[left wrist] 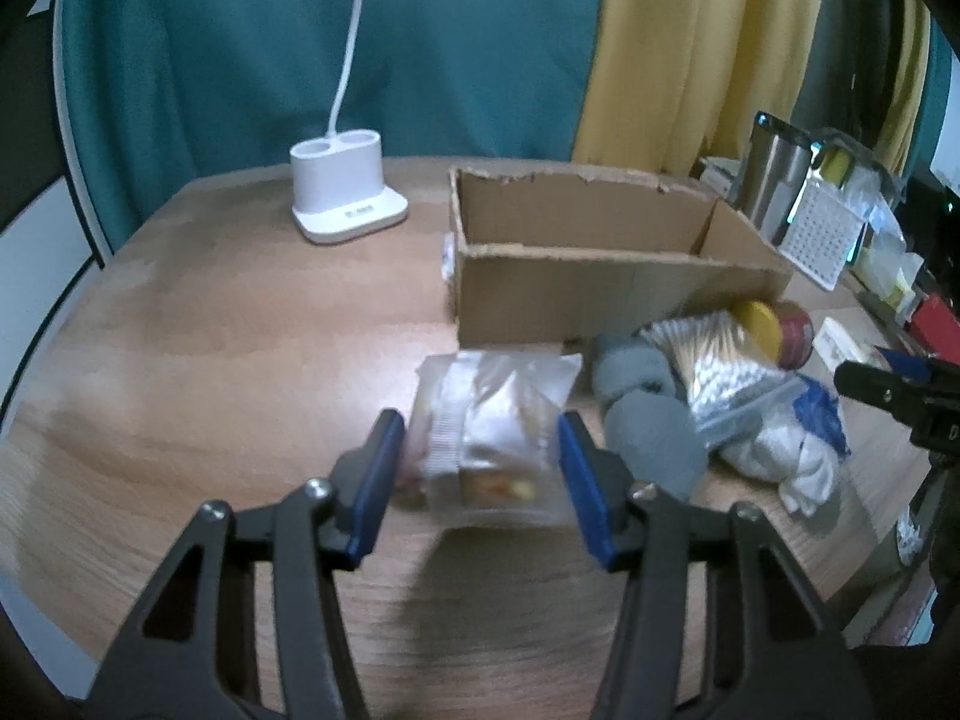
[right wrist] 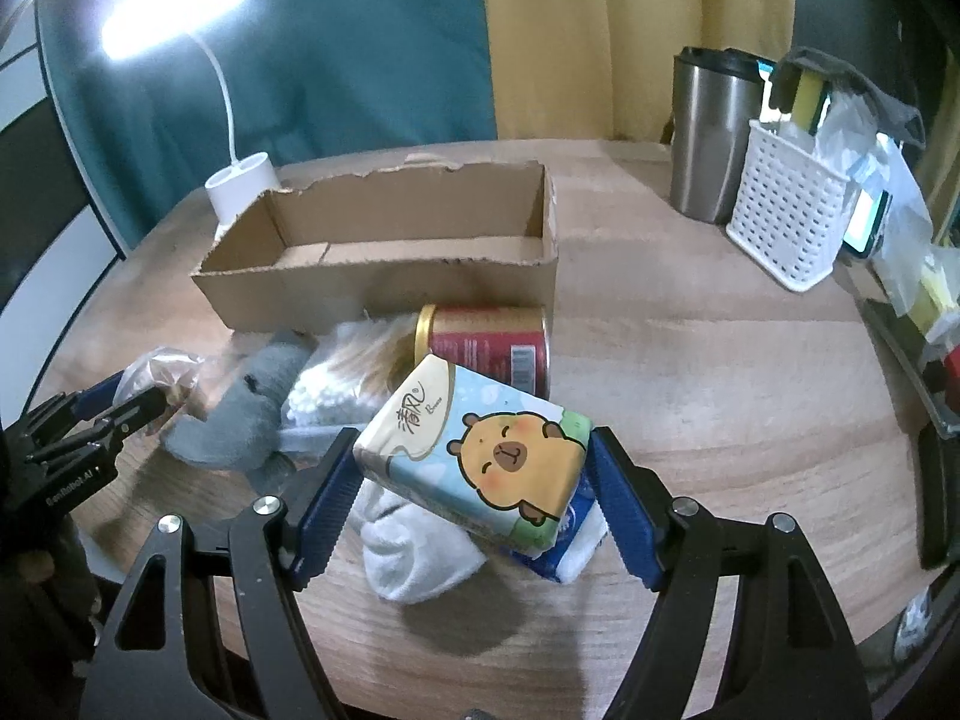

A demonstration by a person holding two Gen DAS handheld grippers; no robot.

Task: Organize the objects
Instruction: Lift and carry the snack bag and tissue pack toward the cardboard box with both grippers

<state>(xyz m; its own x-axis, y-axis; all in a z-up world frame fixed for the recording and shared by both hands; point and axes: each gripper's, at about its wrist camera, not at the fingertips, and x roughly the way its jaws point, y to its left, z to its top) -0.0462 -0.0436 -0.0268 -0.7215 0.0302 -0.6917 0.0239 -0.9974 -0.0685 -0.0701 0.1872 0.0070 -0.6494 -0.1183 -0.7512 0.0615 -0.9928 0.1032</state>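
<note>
My left gripper (left wrist: 480, 450) is shut on a clear plastic snack bag (left wrist: 489, 420), held between its blue pads just above the table. My right gripper (right wrist: 471, 462) is shut on a tissue pack with a cartoon capybara (right wrist: 480, 450), lifted above white socks (right wrist: 414, 546). An open cardboard box (left wrist: 600, 258) stands behind the pile; it also shows in the right wrist view (right wrist: 384, 276). The pile holds grey socks (left wrist: 648, 414), a bag of cotton swabs (left wrist: 714, 360) and a red can with a gold lid (right wrist: 486, 342).
A white lamp base (left wrist: 345, 192) stands at the back left of the wooden table (left wrist: 210, 330). A steel tumbler (right wrist: 708, 138) and a white perforated basket (right wrist: 786, 210) stand at the back right. Clutter lines the right edge.
</note>
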